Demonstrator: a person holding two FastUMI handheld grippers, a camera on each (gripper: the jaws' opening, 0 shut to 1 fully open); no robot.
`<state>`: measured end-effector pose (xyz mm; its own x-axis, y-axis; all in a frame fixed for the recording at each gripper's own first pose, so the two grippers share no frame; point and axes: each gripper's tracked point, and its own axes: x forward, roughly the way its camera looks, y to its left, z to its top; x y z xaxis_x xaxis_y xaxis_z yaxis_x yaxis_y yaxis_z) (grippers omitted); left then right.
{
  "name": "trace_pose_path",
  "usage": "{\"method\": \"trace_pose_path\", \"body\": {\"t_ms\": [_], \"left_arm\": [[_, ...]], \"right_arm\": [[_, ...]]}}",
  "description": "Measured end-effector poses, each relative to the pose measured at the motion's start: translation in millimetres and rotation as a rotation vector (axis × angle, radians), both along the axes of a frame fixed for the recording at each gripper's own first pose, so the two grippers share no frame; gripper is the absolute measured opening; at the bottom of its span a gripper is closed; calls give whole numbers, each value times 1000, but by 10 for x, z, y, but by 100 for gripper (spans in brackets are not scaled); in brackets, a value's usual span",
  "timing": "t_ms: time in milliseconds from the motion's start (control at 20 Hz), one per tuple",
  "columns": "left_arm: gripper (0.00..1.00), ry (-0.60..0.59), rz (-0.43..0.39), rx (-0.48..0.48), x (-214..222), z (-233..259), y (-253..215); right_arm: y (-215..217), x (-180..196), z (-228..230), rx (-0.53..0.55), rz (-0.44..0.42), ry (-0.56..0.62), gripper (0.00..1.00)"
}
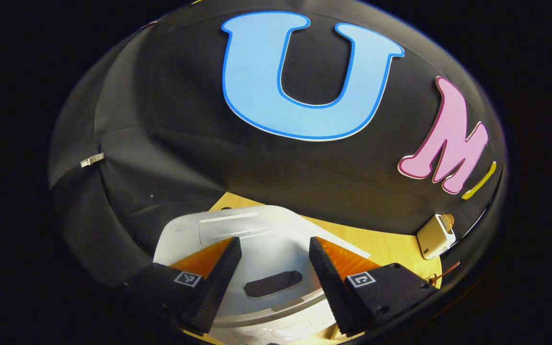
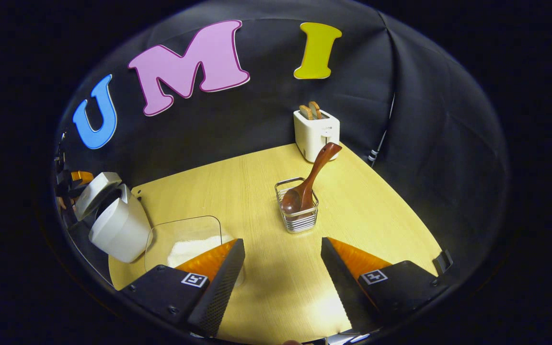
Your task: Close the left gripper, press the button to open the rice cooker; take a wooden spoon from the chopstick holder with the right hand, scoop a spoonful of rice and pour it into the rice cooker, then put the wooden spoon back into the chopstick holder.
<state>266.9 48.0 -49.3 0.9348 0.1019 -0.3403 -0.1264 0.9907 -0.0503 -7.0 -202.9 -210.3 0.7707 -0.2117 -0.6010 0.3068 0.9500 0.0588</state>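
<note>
Still untouched in the chopstick holder (image 2: 297, 211) mid-table, bowl down: rigid, light wooden spoon (image 2: 310, 179), best pinched on its slanting handle, with right gripper (image 2: 283, 273) and left gripper (image 1: 273, 268) both spread open, empty.

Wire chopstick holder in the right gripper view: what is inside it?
Inside the square wire chopstick holder stands one brown wooden spoon, bowl down and handle leaning up toward the white toaster. The wires partly hide the bowl's lower end; nothing else is visible inside.
</note>
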Motion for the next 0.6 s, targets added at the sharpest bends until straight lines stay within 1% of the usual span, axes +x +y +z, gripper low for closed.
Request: {"method": "trace_pose_path", "body": {"t_ms": [50, 100, 150, 300, 350, 450, 600], "left_arm": [[95, 9, -6, 24, -29, -107, -9], [92, 26, -11, 47, -51, -198, -16], [95, 43, -12, 67, -63, -305, -26], [95, 91, -2, 113, -84, -594, -52], [95, 71, -2, 152, -79, -603, -46], [95, 77, -5, 209, -85, -630, -28], [96, 68, -9, 195, -81, -629, -64]], "right_arm": [[4, -10, -14, -2, 4, 3, 99], [16, -20, -25, -2, 9, 5, 99], [26, -21, -44, 0, 14, 8, 99], [80, -42, -95, 0, 33, 21, 99], [97, -47, -108, 0, 39, 24, 99], [118, -60, -136, 0, 47, 31, 99], [166, -63, -172, -3, 57, 34, 99]]}}
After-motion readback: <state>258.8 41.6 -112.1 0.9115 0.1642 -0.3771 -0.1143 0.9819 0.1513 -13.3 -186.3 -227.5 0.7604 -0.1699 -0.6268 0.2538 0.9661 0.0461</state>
